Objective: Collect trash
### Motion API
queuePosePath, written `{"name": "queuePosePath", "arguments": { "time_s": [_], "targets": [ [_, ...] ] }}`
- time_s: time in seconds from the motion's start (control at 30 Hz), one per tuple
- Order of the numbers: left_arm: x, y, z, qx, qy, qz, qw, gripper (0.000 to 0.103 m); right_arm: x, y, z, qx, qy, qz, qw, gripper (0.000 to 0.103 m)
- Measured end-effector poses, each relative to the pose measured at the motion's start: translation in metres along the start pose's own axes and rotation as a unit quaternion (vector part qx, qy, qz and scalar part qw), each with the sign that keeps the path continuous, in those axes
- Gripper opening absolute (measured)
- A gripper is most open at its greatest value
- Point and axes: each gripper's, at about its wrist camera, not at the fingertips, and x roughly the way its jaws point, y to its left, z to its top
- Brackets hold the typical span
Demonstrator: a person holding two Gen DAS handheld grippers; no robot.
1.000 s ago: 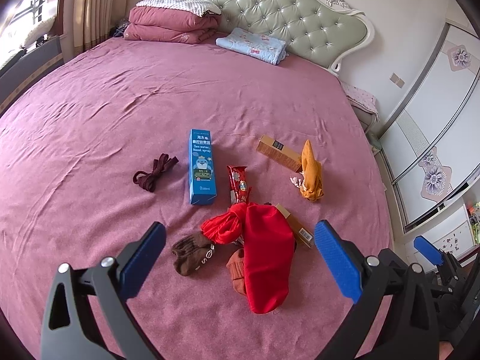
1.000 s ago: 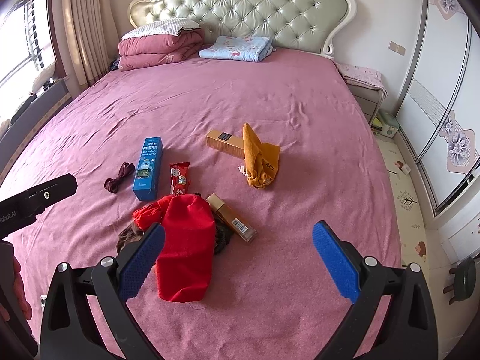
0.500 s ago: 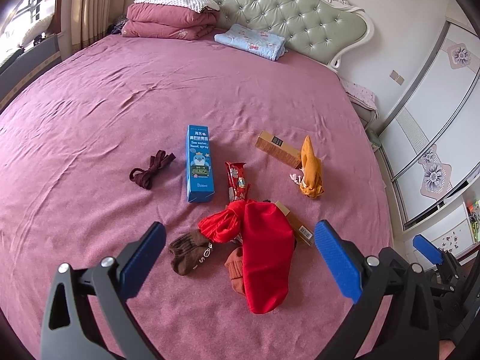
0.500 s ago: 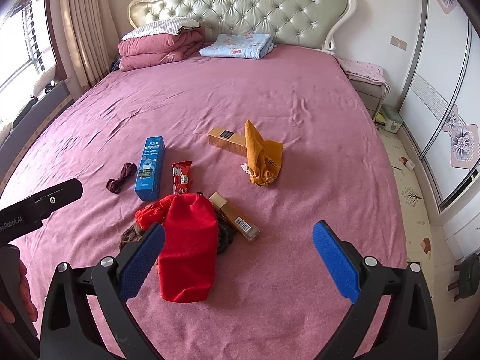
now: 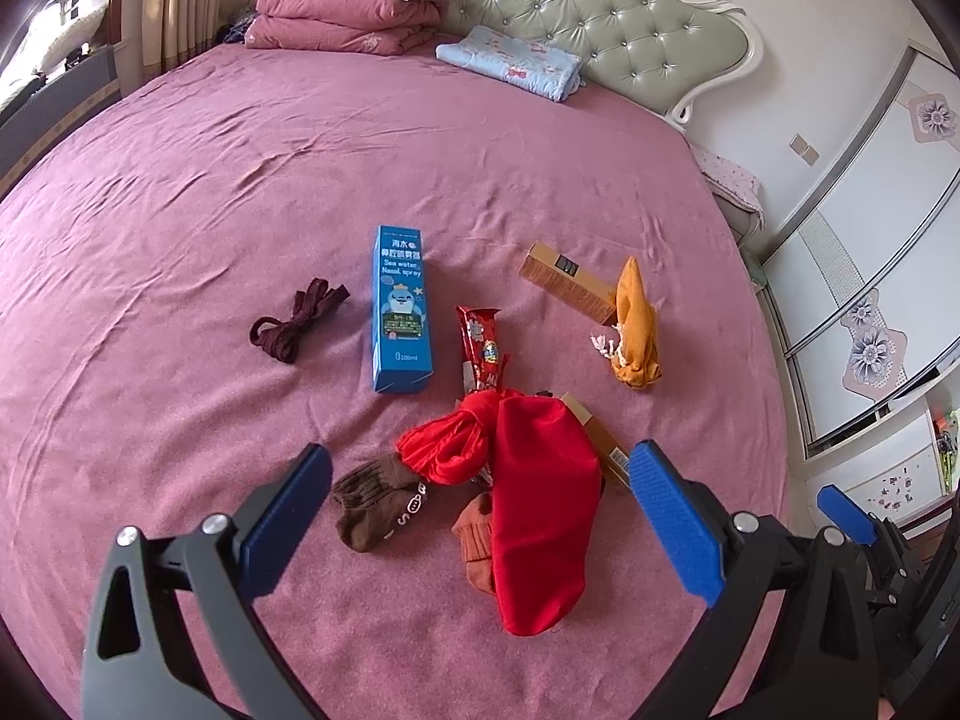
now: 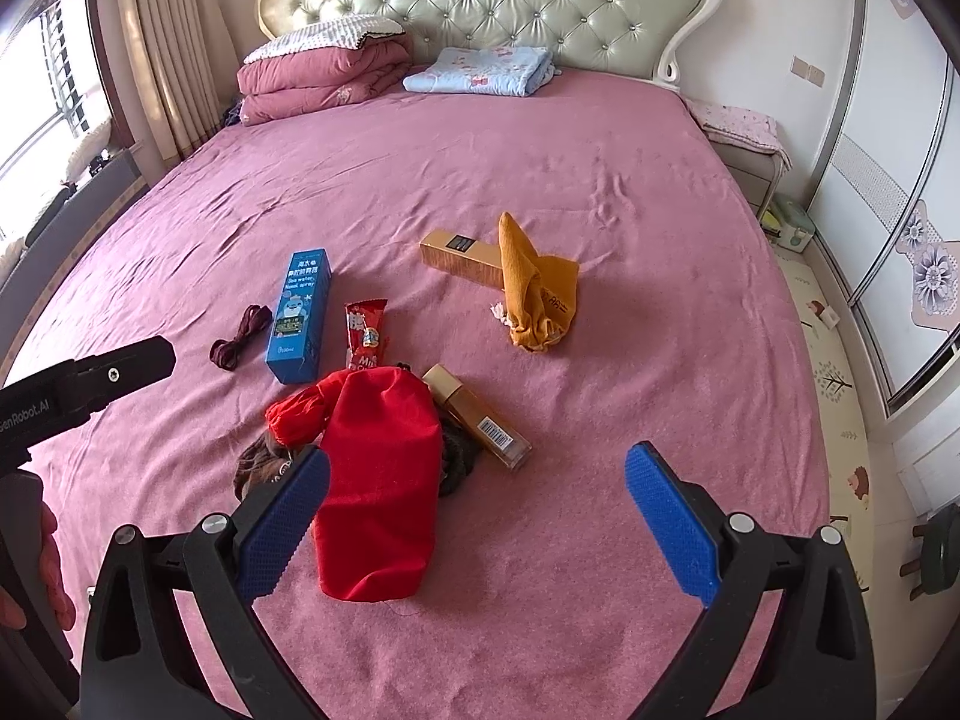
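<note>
Left wrist view: a red cloth bag [image 5: 540, 504] was laid over the brown socks [image 5: 384, 498] and partly over a gold box [image 5: 600, 444], with the red snack wrapper [image 5: 480, 348] and blue nasal spray box [image 5: 401, 312] just behind. Both the left gripper [image 5: 480, 504] and right gripper [image 6: 477, 504] were held spread wide above the bed [image 6: 630, 180], holding nothing.

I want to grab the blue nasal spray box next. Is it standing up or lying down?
Lying down. The blue nasal spray box rests flat on the bedspread, printed face up, apart from both open grippers.
</note>
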Motion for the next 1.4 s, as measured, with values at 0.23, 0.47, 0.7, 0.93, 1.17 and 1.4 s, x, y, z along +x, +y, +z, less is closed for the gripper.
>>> {"name": "queuePosePath", "arguments": {
  "time_s": [0.23, 0.47, 0.7, 0.93, 1.17, 1.4],
  "targets": [
    [0.024, 0.018, 0.006, -0.018, 0.017, 0.007, 0.9997, 0.099, 0.025, 0.007, 0.001, -0.003, 0.015, 0.007, 1.000, 0.095],
    [0.053, 0.044, 0.017, -0.019, 0.031, 0.034, 0.9988, 0.099, 0.056, 0.022, -0.001, -0.008, 0.034, 0.025, 0.999, 0.095],
    [0.092, 0.079, 0.036, -0.006, 0.045, 0.064, 0.9969, 0.099, 0.085, 0.045, 0.005, -0.013, 0.041, 0.039, 0.998, 0.095],
    [0.137, 0.119, 0.052, -0.008, 0.066, 0.070, 0.9953, 0.099, 0.116, 0.071, 0.013, -0.023, 0.049, 0.051, 0.997, 0.095],
    [0.179, 0.151, 0.065, -0.028, 0.082, 0.059, 0.9945, 0.094, 0.139, 0.085, 0.019, -0.032, 0.052, 0.061, 0.996, 0.095],
    [0.214, 0.159, 0.079, -0.013, 0.108, 0.061, 0.9922, 0.080, 0.154, 0.090, 0.021, -0.032, 0.058, 0.070, 0.995, 0.095]
  ]
}}
